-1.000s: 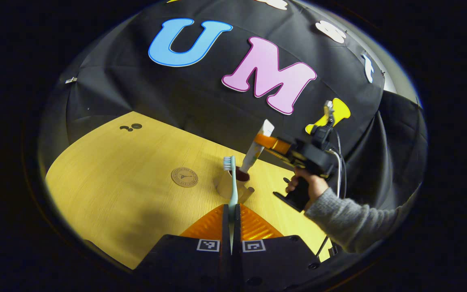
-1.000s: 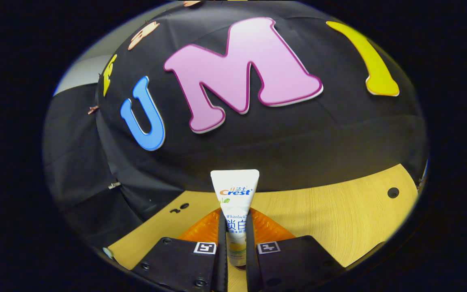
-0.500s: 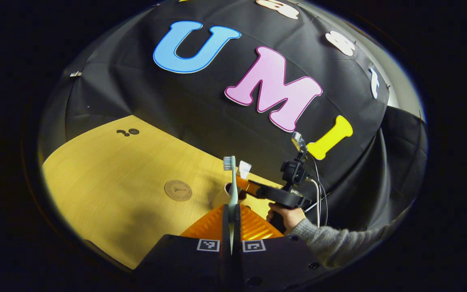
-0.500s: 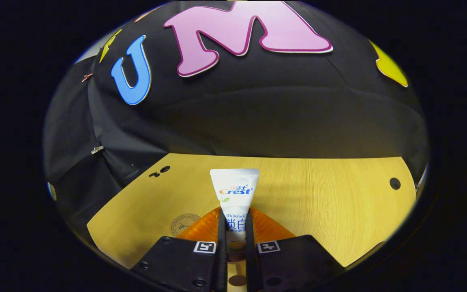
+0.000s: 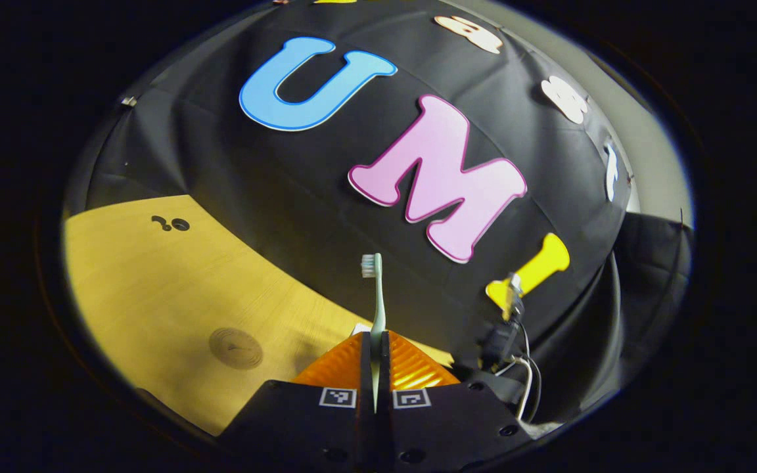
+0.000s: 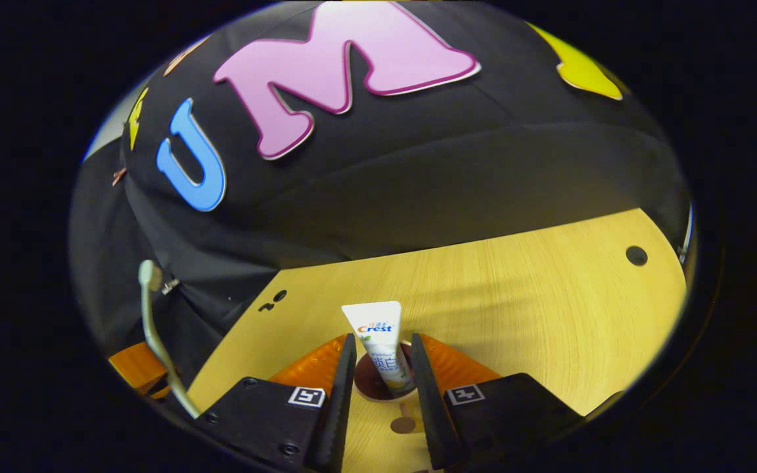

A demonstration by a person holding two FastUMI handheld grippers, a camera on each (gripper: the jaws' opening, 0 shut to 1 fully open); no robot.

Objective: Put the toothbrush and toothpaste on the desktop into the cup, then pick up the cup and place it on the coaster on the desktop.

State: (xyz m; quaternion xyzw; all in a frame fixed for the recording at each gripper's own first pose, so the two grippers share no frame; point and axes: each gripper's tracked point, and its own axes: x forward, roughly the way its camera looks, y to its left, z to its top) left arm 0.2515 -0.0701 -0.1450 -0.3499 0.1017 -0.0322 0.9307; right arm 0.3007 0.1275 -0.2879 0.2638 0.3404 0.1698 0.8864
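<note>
My left gripper is shut on the handle of a pale green toothbrush, which stands upright with its bristles on top. The round brown coaster lies on the yellow wooden desktop, left of that gripper. In the right gripper view the white toothpaste tube stands tilted in the cup, whose inside is dark. My right gripper is open around the tube, a gap on each side. The toothbrush and left gripper show at the far left, beside the cup.
The black cloth wall closes the desktop's far side. Small dark holes mark the desktop at its corners. Part of the right gripper's body with its white cable hangs just right of my left gripper. Bare desktop stretches right of the cup.
The right gripper lowered the toothpaste into the cup and opened off it. The left gripper, still holding the toothbrush, moved in close beside the cup.
</note>
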